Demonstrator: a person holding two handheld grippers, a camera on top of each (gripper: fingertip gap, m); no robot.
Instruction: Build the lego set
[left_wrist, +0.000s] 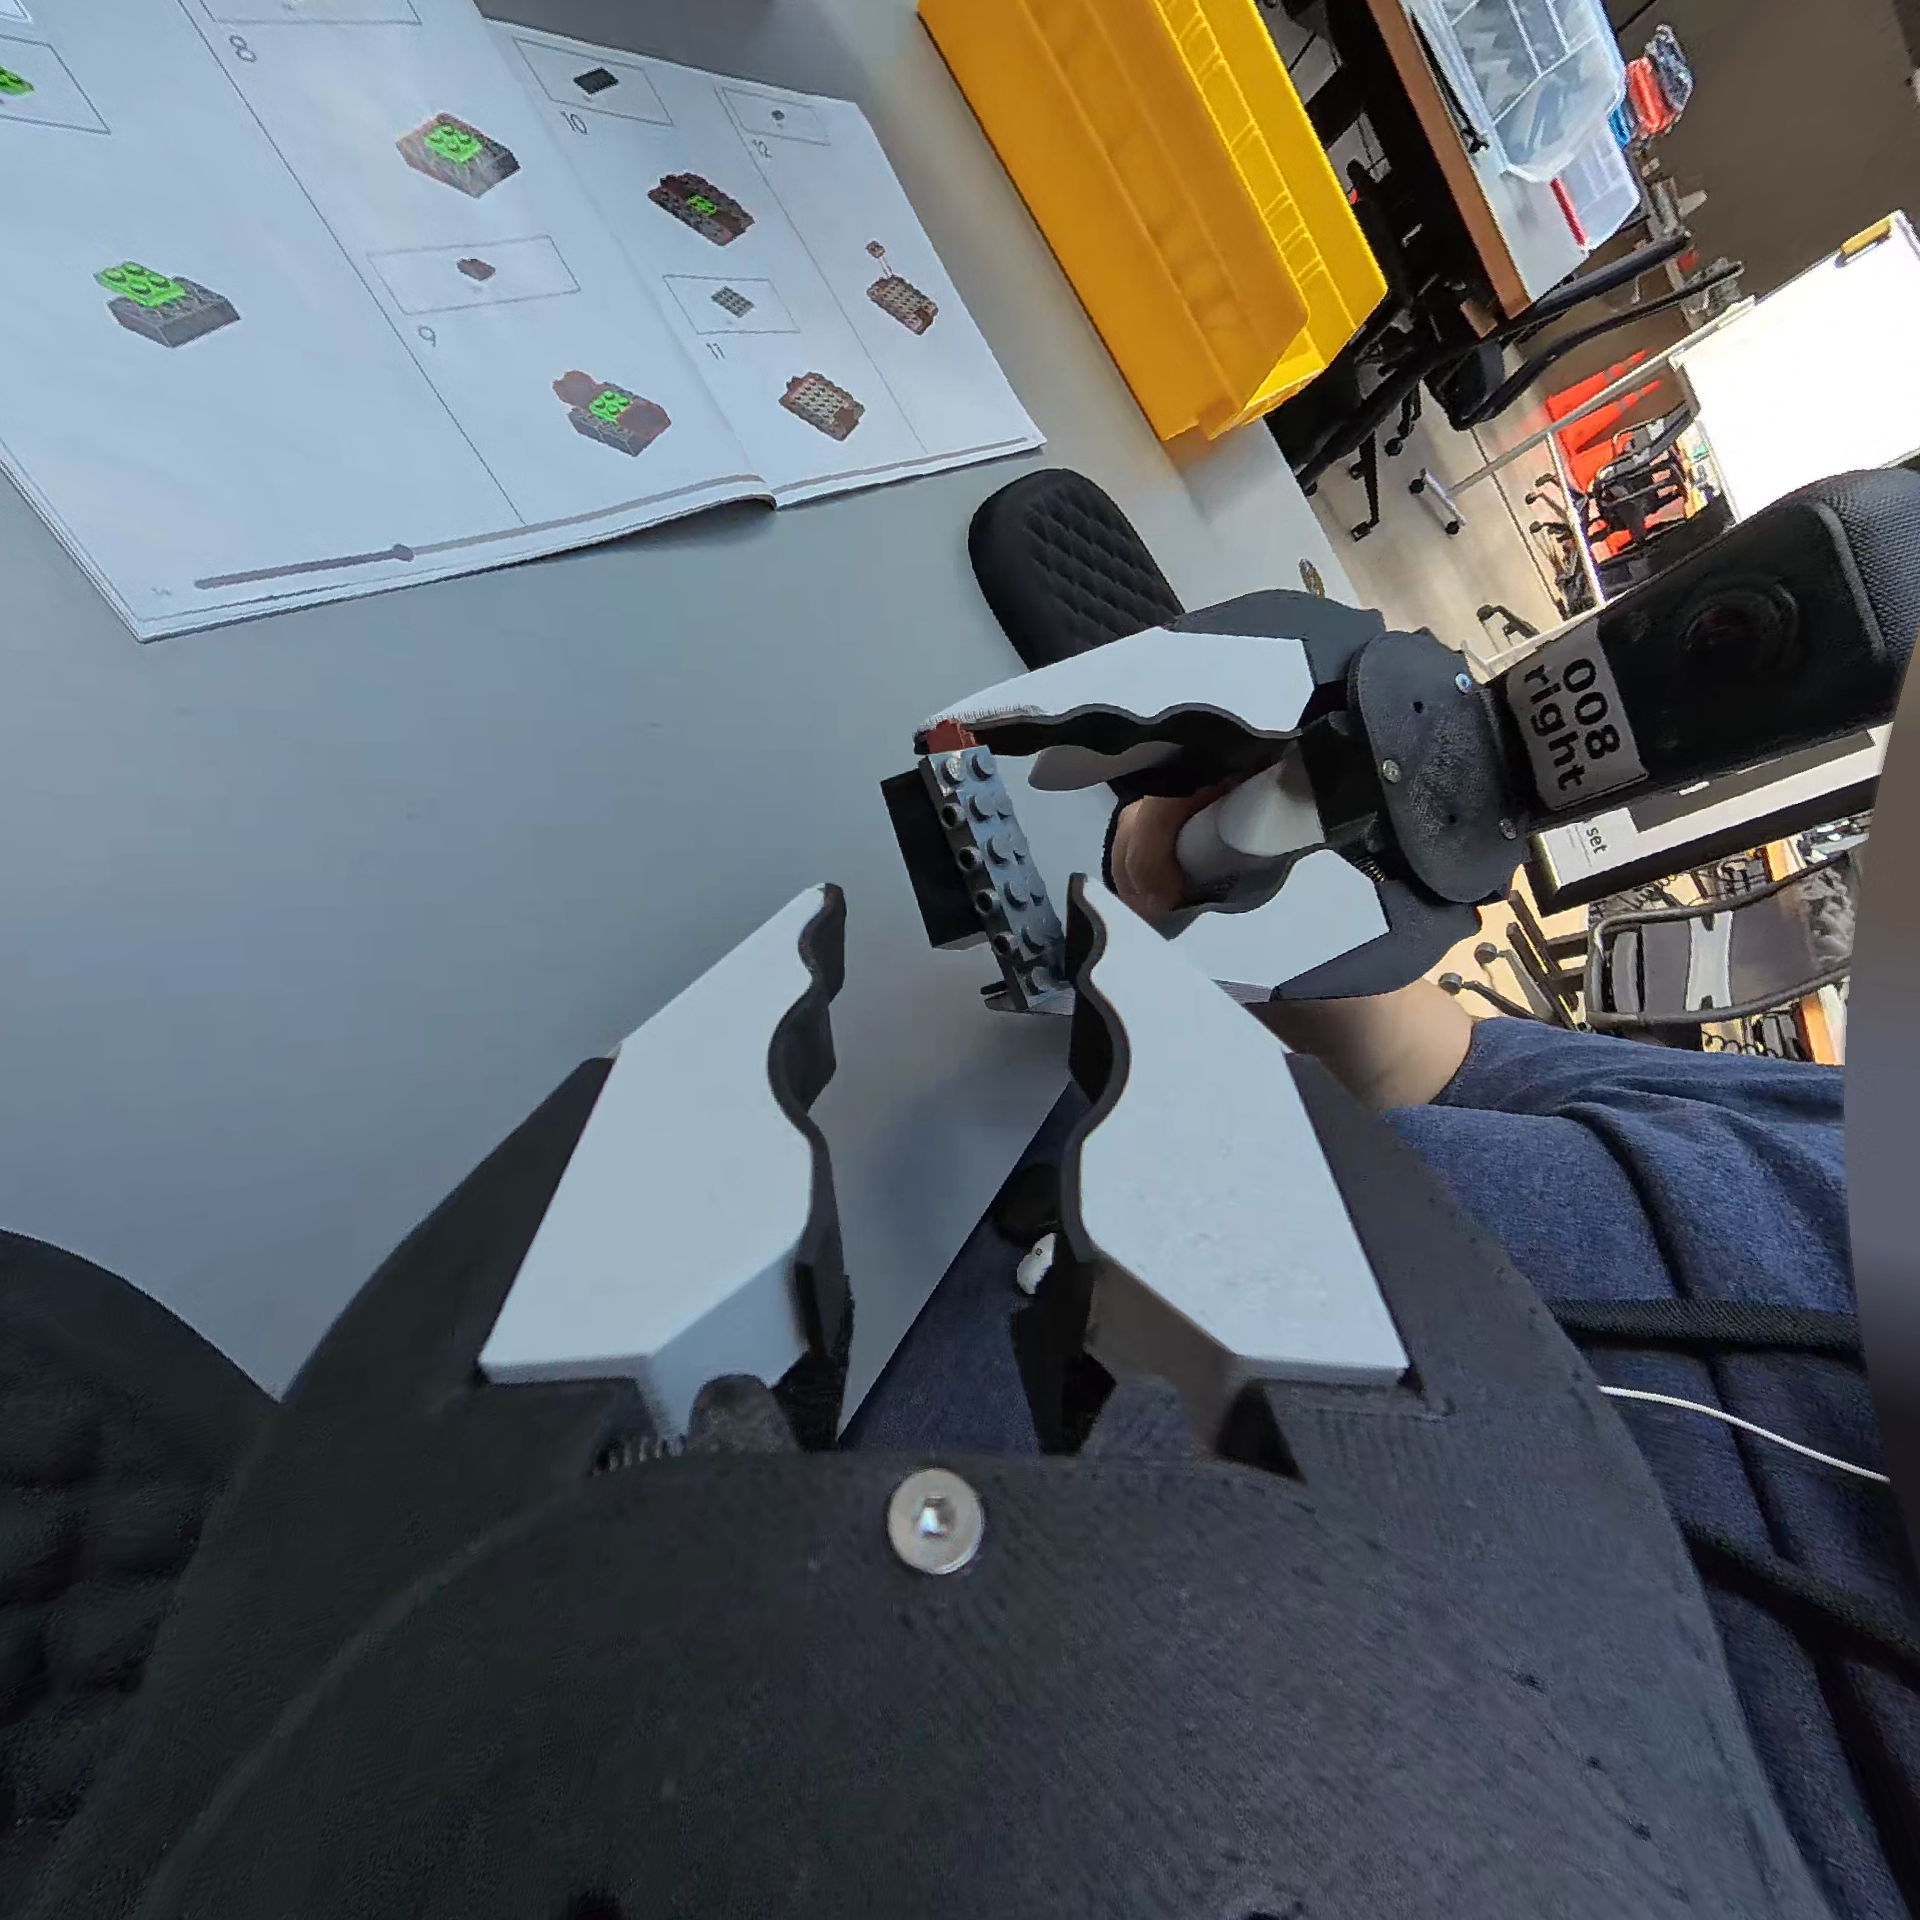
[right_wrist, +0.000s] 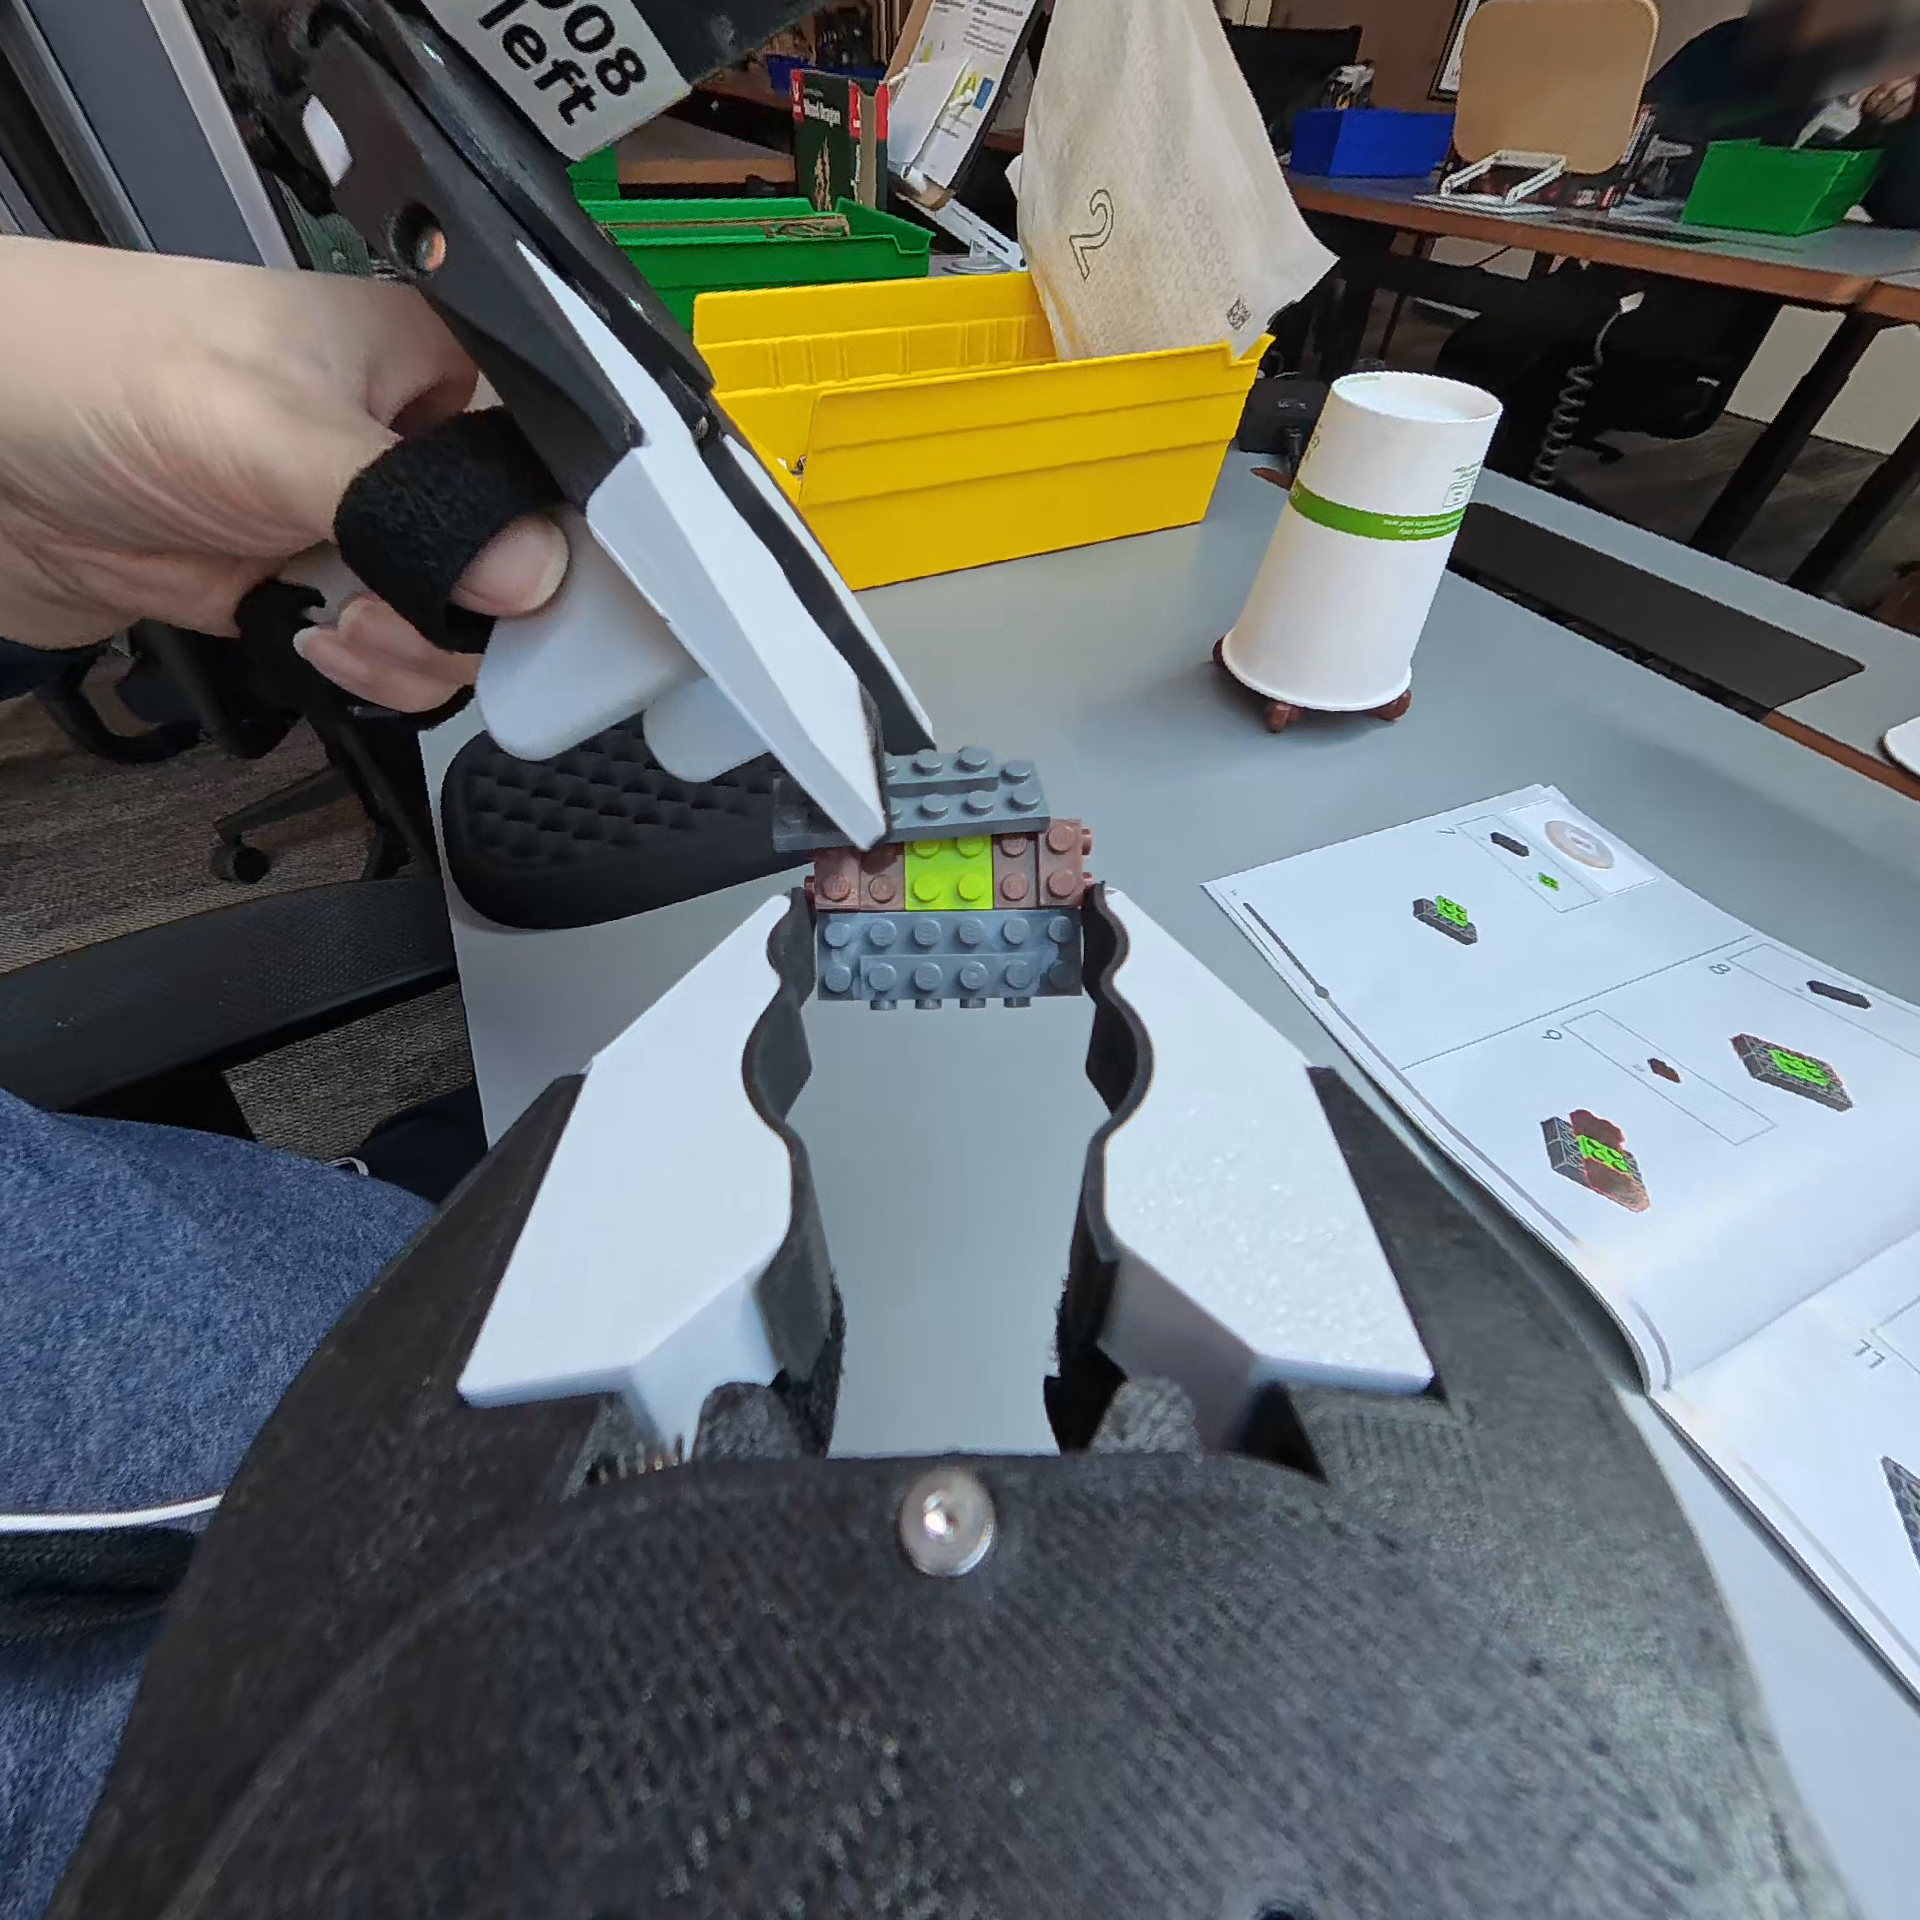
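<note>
Two grippers meet over the table edge, working on one small lego build (right_wrist: 951, 914). The right gripper (right_wrist: 940, 935) clamps it: its fingers (right_wrist: 717, 1049) press the build's two ends, so the studded top faces the right wrist camera, showing grey plates, brown bricks and a lime centre. The build is held above the grey table (right_wrist: 1039, 665), near the person's lap.

The left gripper (right_wrist: 878, 821) reaches down from the upper left, and its tip sits on a grey plate (right_wrist: 966, 795) laid over the far part of the build. In the left wrist view its fingers (left_wrist: 717, 1091) stand moderately apart with nothing clearly between them; the plate's near end lies just beside the right-hand finger, and I cannot tell whether it is gripped.

Judging by the booklet (right_wrist: 1621, 1091) open beside the work, the step in hand is likely seating a grey plate over the brown and lime layer. The plate looks tilted and not fully down. The next move probably calls for aligning its studs, then pressing straight down while the right gripper holds firm; a skewed push could pop the plate off or twist the build loose
</note>
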